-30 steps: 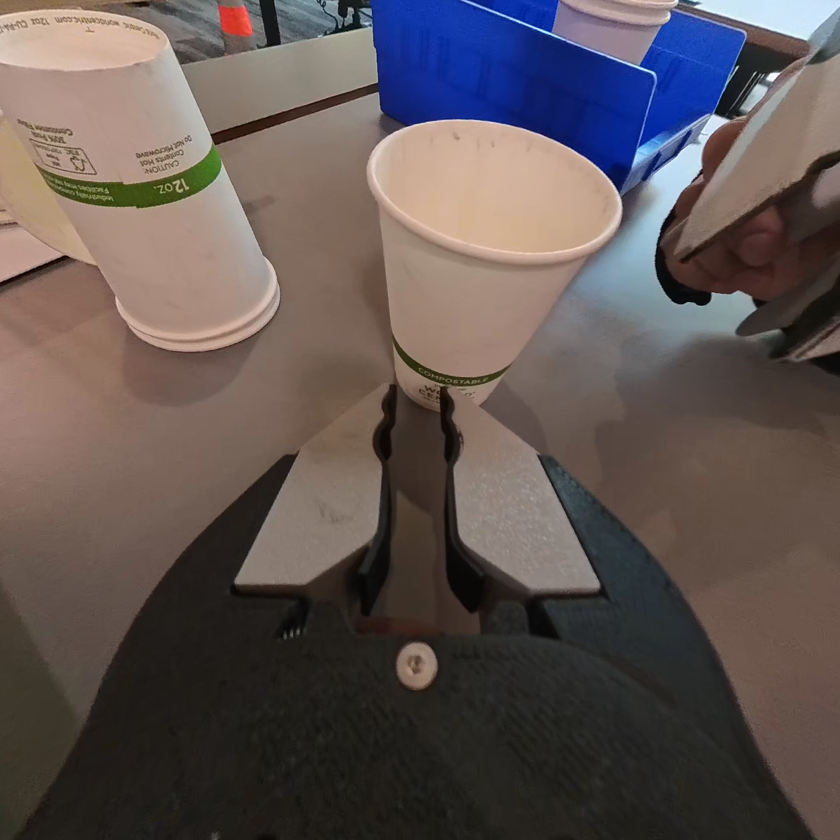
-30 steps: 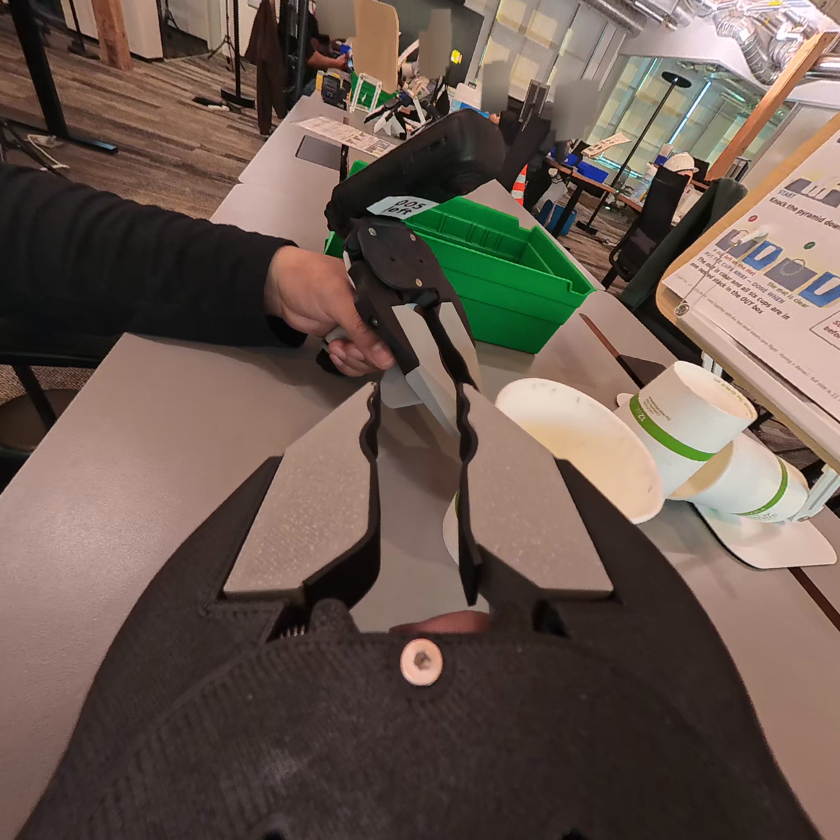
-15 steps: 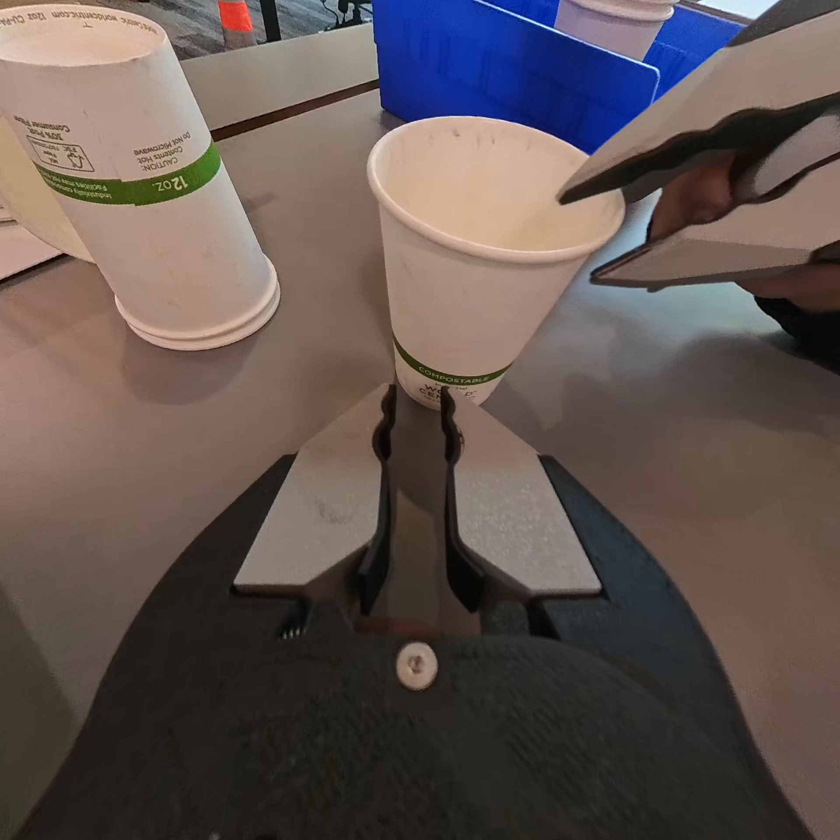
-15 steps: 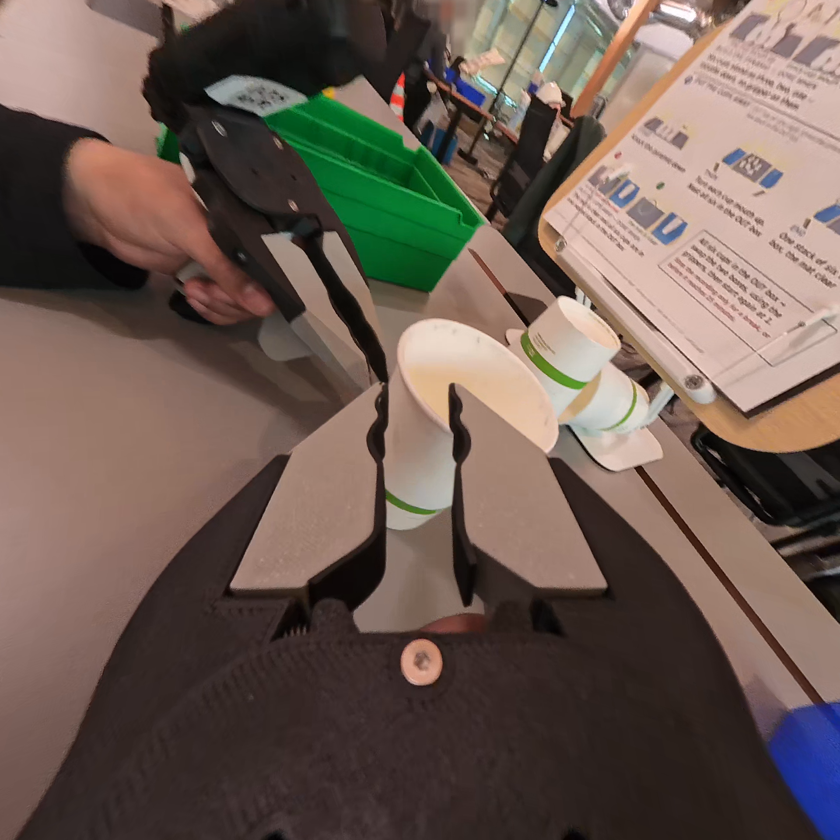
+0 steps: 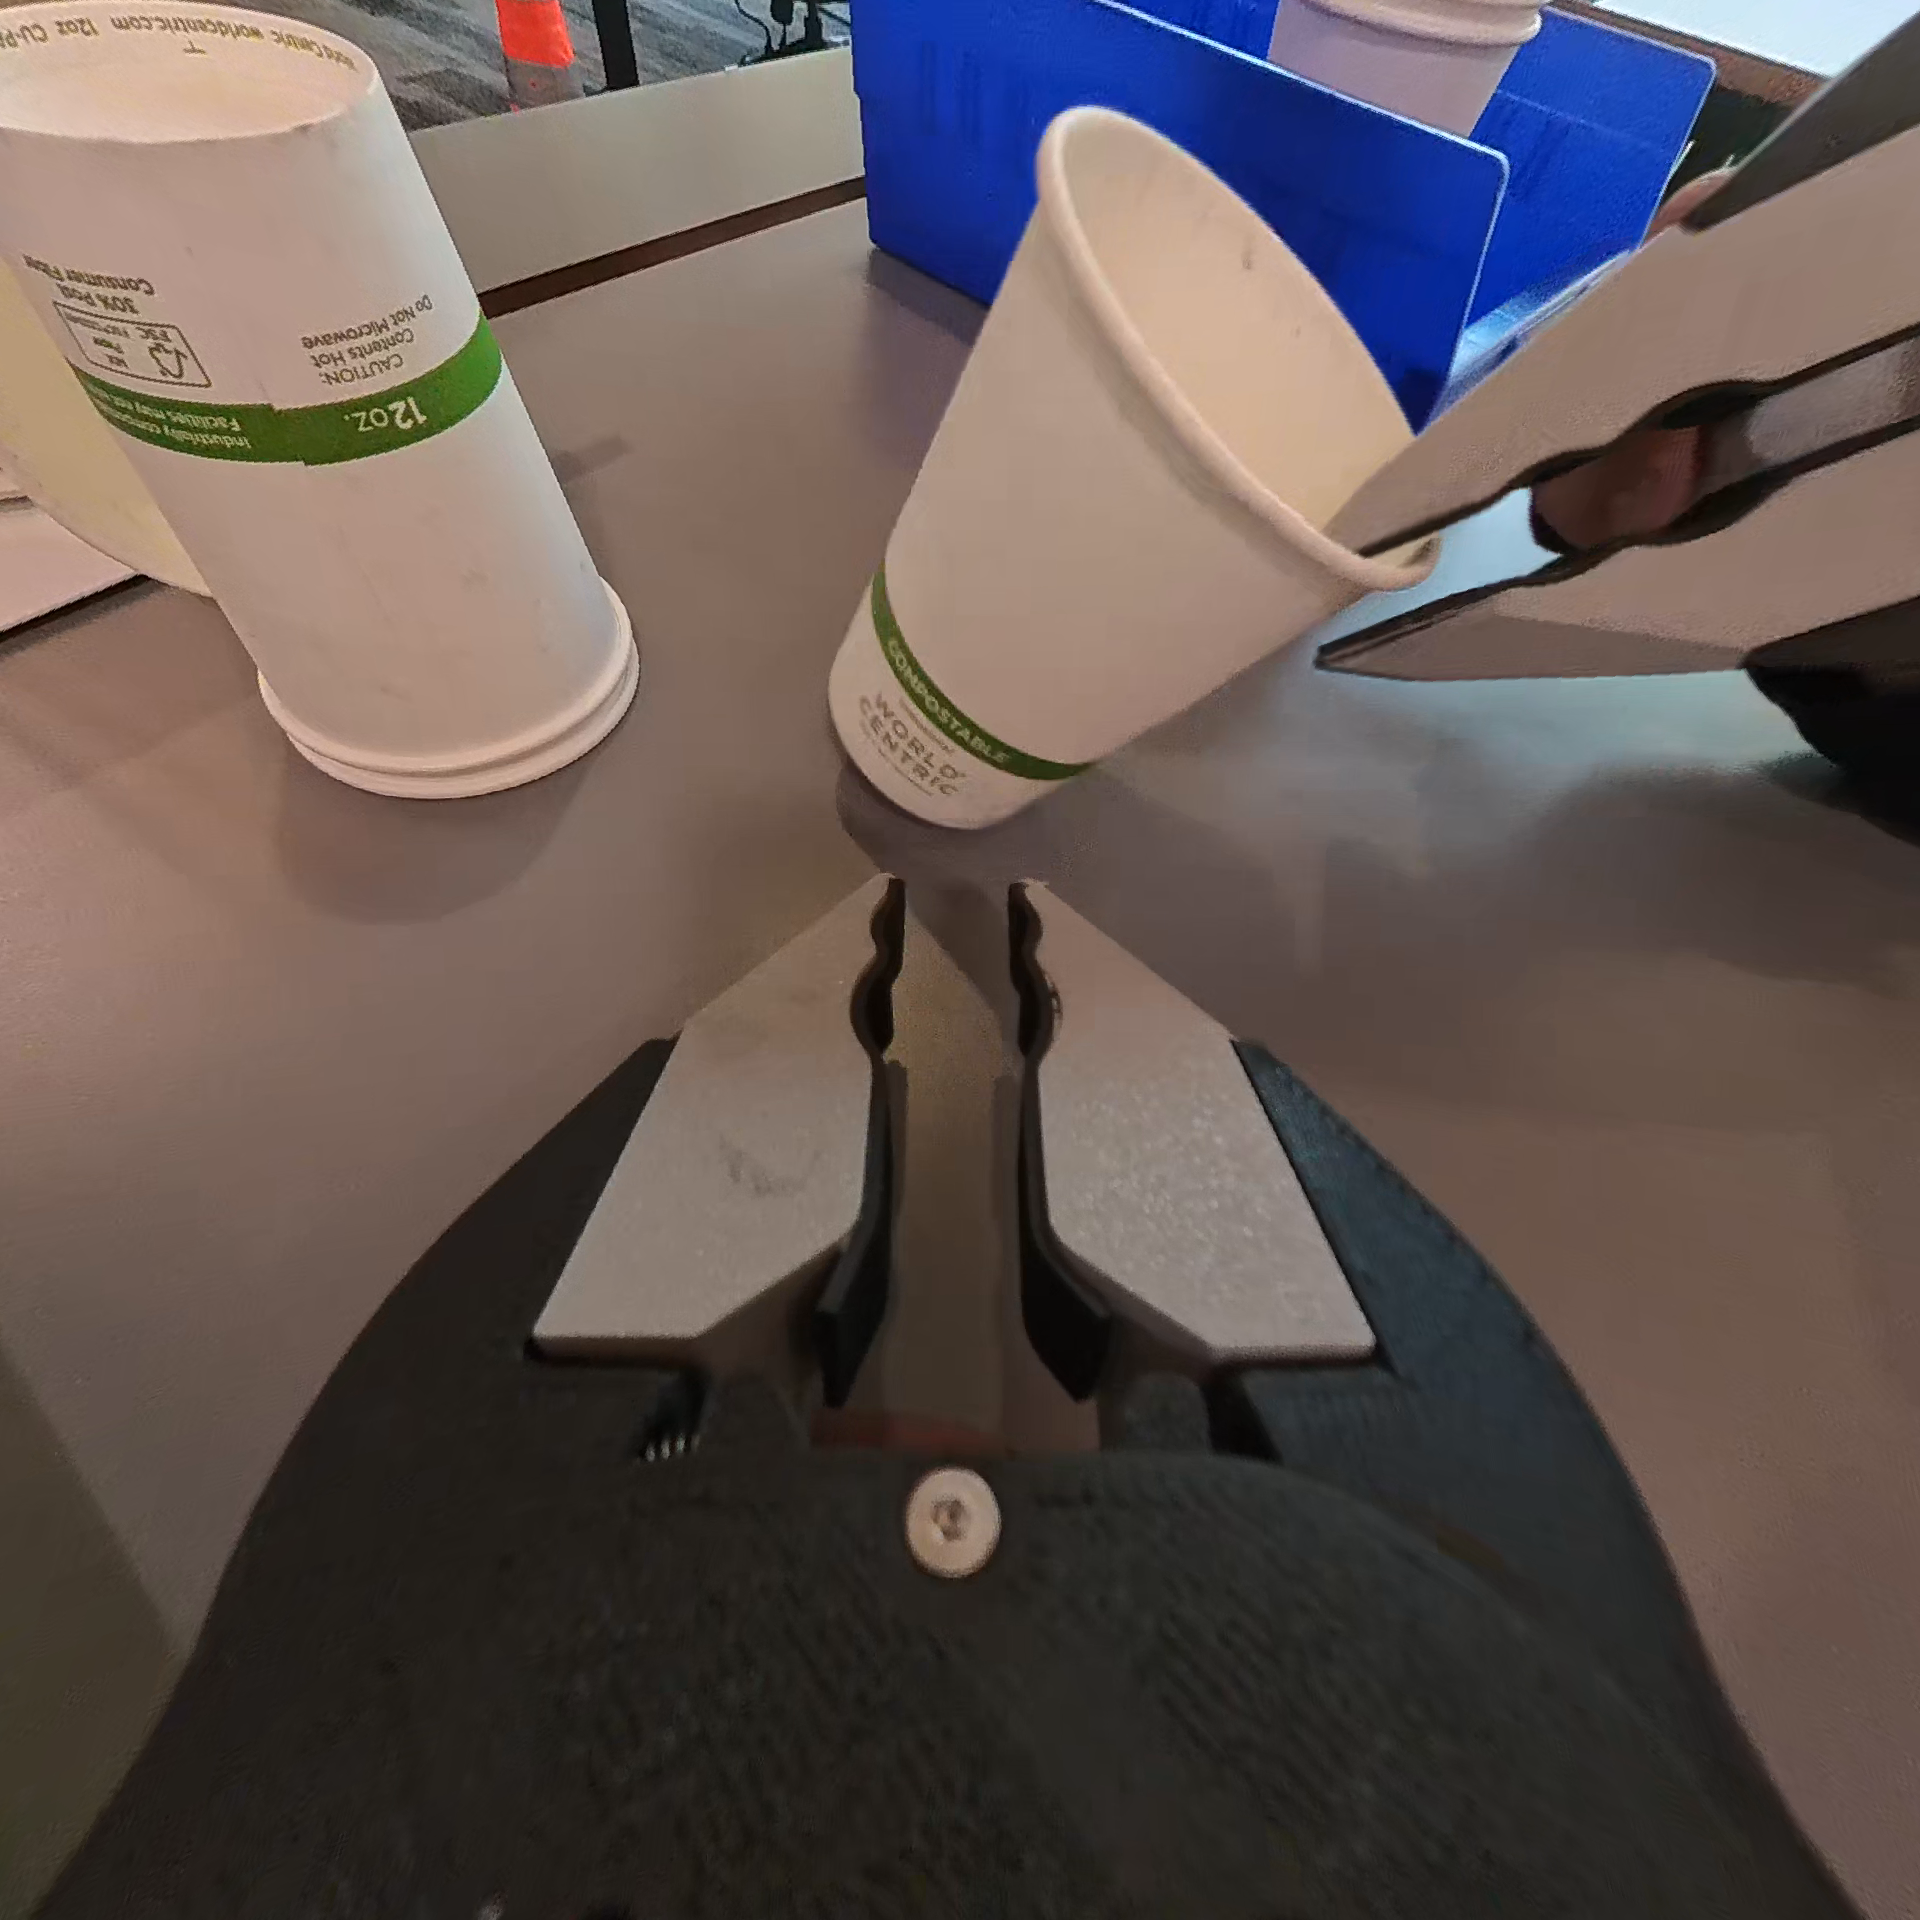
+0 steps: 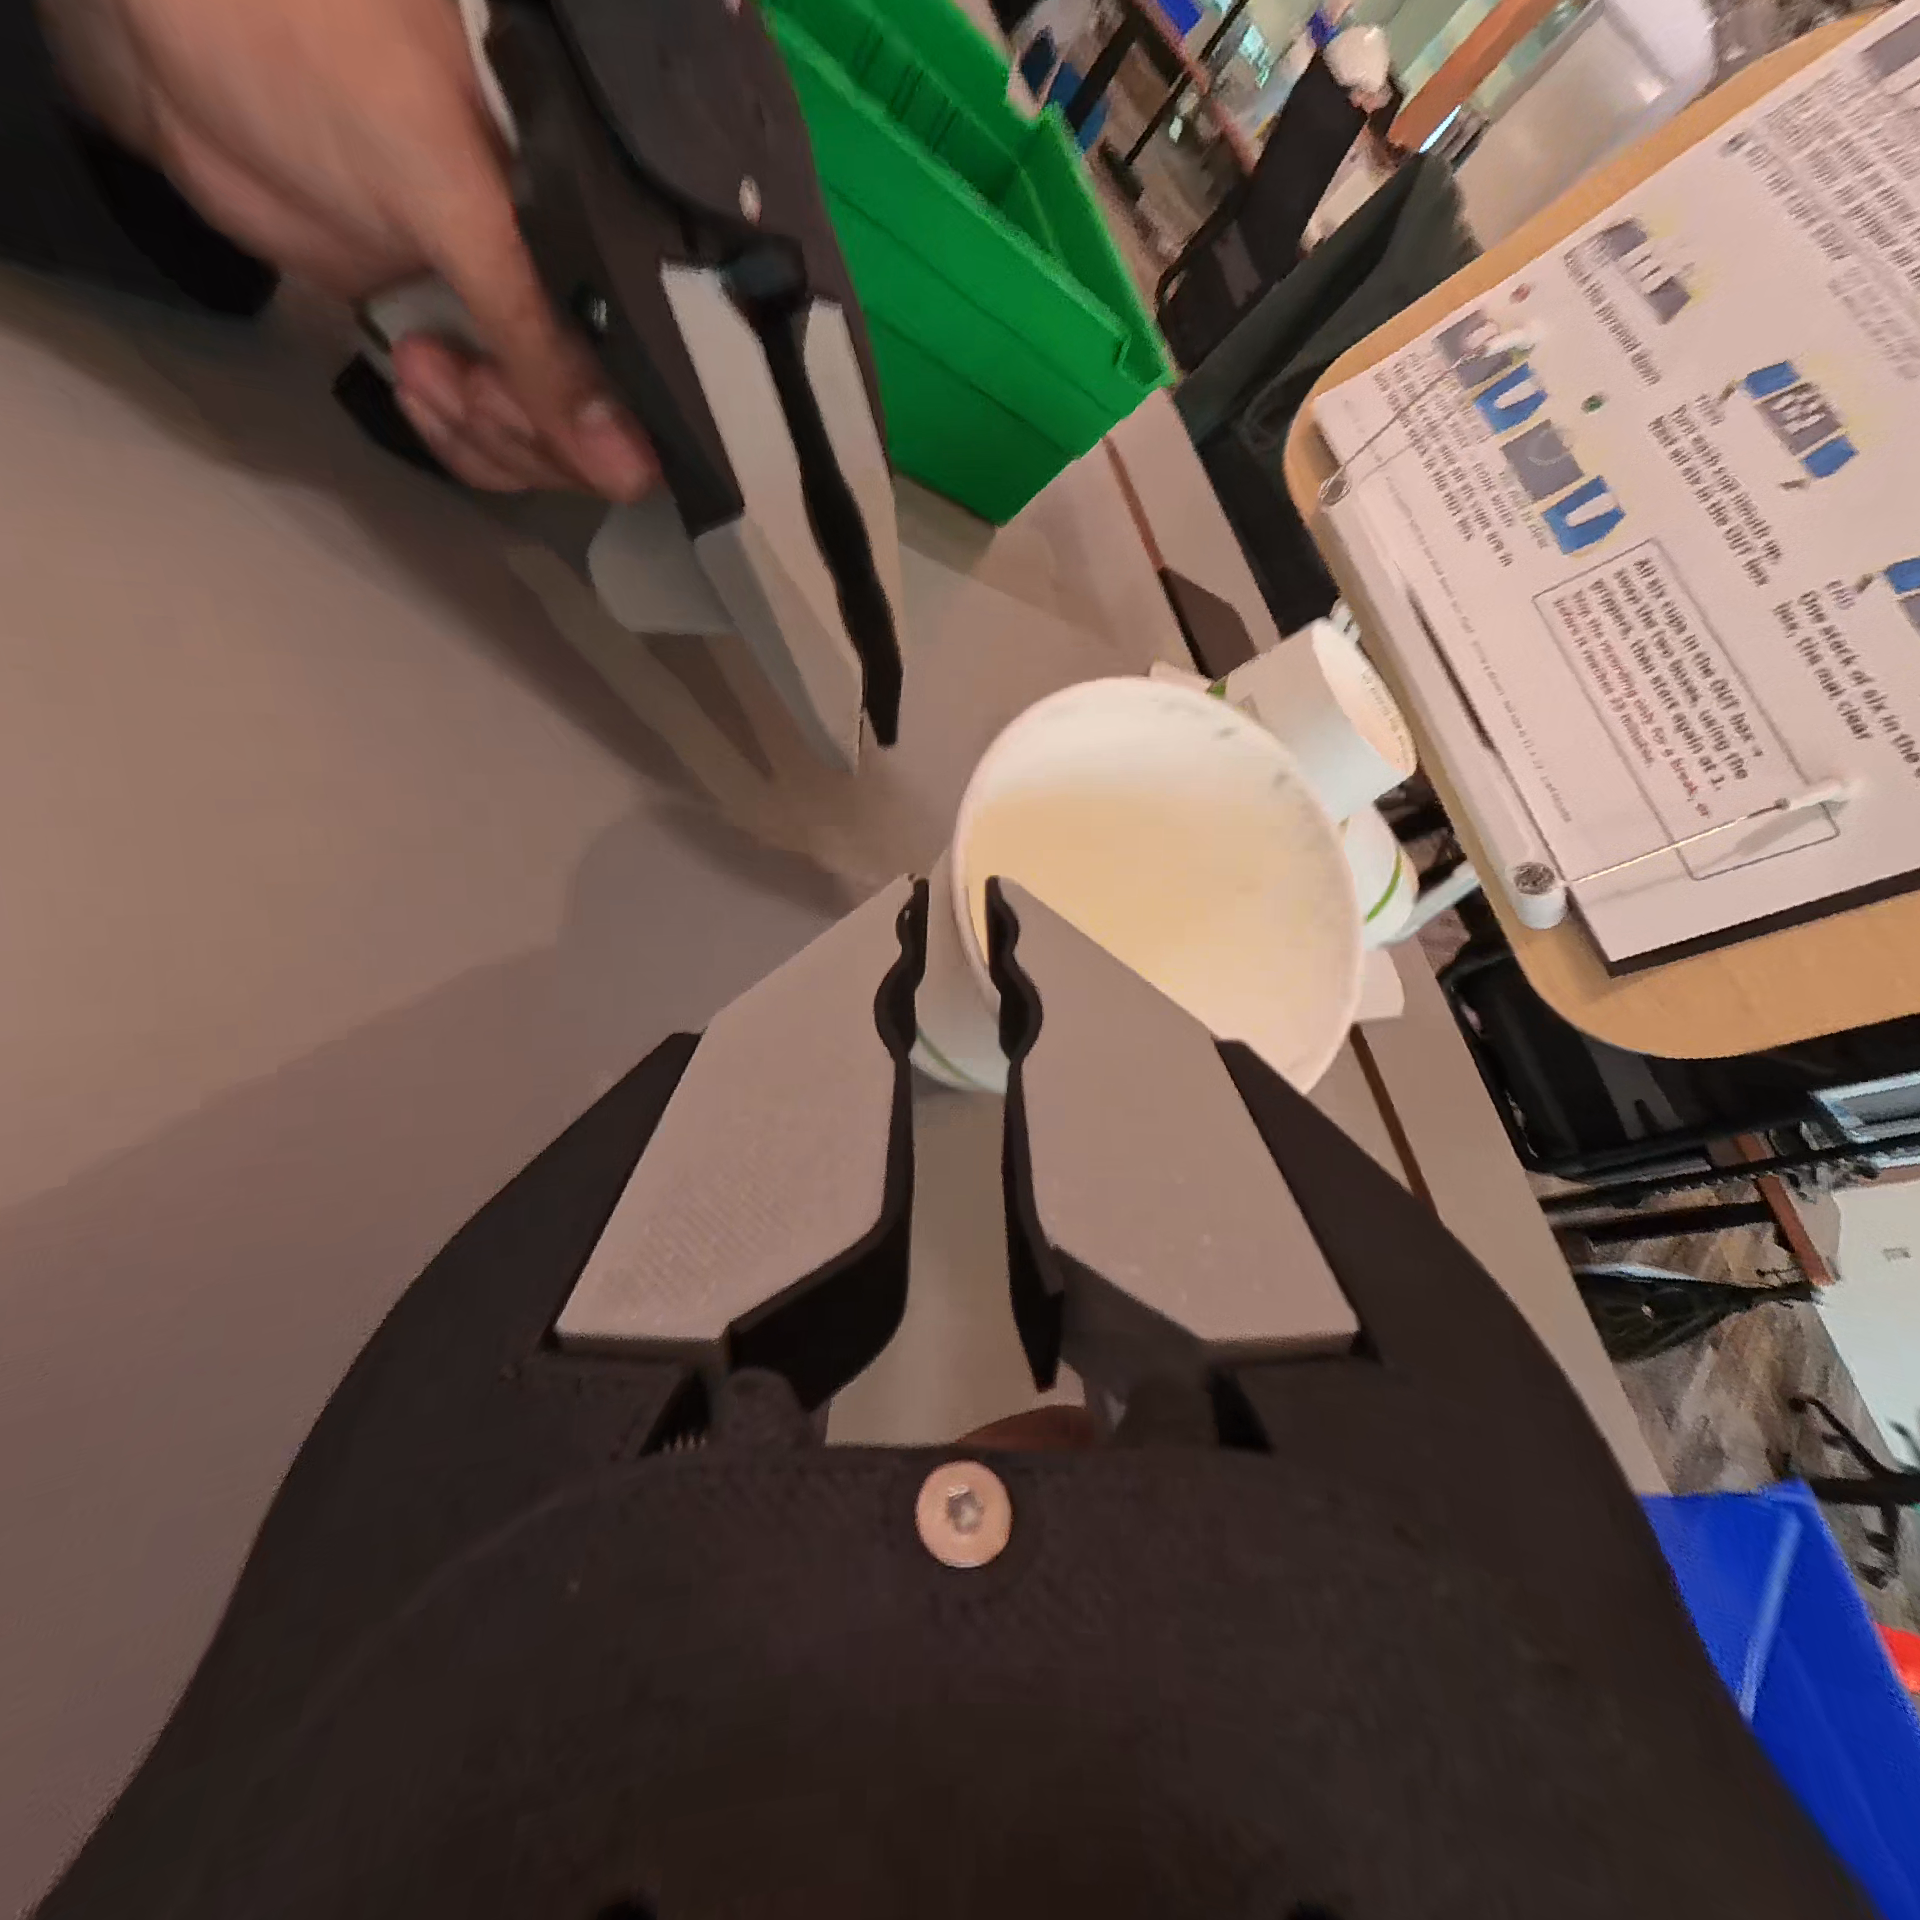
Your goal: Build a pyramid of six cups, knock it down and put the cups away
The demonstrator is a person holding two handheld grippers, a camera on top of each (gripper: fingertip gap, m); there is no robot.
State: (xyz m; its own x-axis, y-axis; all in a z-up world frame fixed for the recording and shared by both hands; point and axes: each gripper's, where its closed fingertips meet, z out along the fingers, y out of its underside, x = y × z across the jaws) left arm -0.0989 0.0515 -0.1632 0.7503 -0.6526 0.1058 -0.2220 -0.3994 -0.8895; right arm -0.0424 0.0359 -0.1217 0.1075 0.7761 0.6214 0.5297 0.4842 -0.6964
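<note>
A white paper cup with a green band [image 5: 1091,499] hangs tilted just ahead of my left gripper [image 5: 956,896], its base just above the grey table [image 5: 1455,987]. My right gripper [image 5: 1351,592] comes in from the right and is shut on the cup's rim. In the right wrist view, my right gripper [image 6: 951,896] pinches the rim of that cup [image 6: 1143,862]. My left gripper [image 6: 831,623] is held by a hand, with jaws nearly together and nothing between them. A stack of upside-down cups [image 5: 343,447] stands at the left.
A blue bin [image 5: 1195,156] with a cup in it [image 5: 1403,31] stands behind the tilted cup. A green bin [image 6: 966,281] sits farther along the table. More cups [image 6: 1330,717] lie by a wooden board with an instruction sheet [image 6: 1662,520]. The left gripper's tips are roughly 8 cm from the right gripper's.
My right gripper came in from the right, closed on the rim of the upright cup and tipped it up off the table. My left gripper stayed put, jaws unchanged.
</note>
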